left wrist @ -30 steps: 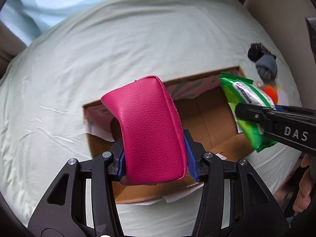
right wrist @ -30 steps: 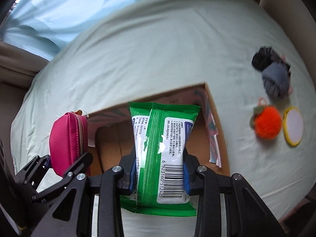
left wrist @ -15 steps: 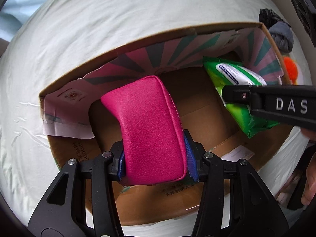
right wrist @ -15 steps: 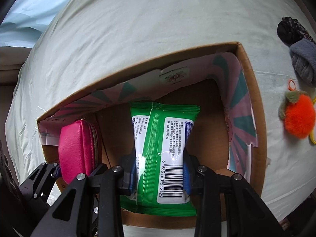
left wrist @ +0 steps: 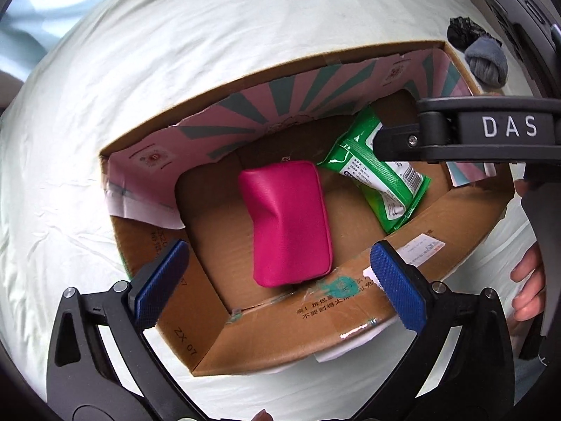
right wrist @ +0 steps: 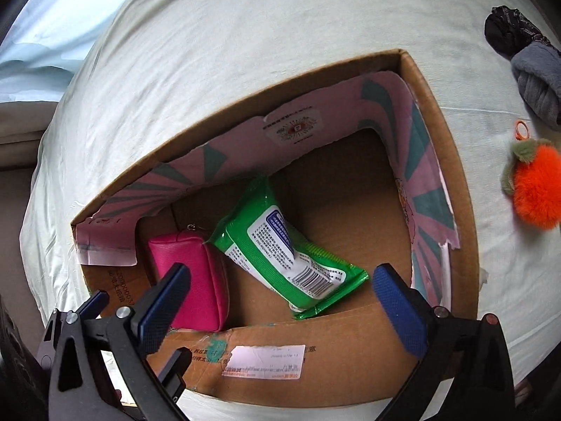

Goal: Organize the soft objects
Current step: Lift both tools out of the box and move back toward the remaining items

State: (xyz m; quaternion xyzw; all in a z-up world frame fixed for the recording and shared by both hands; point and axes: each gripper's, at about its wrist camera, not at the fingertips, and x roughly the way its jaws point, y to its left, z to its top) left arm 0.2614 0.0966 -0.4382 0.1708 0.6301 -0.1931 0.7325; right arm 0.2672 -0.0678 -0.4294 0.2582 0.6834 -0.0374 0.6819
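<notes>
An open cardboard box (left wrist: pixel 315 319) (right wrist: pixel 350 351) sits on a pale bedsheet. A pink zip pouch (left wrist: pixel 287 224) (right wrist: pixel 193 273) lies on the box floor at the left. A green wet-wipes pack (left wrist: pixel 378 179) (right wrist: pixel 291 252) lies beside it, to the right. My left gripper (left wrist: pixel 277 280) is open and empty above the box's near edge. My right gripper (right wrist: pixel 280 301) is open and empty above the near wall; its side also shows in the left wrist view (left wrist: pixel 455 137).
On the sheet right of the box lie a black and grey sock bundle (right wrist: pixel 529 59) (left wrist: pixel 484 59) and an orange fluffy keyring (right wrist: pixel 536 193). A hand (left wrist: pixel 529 287) shows at the right edge. Light blue bedding (right wrist: pixel 52 35) lies at the far left.
Both grippers have opened and let go. The pink pouch and the green wipes pack have dropped onto the box floor. Both cameras have come closer over the box.
</notes>
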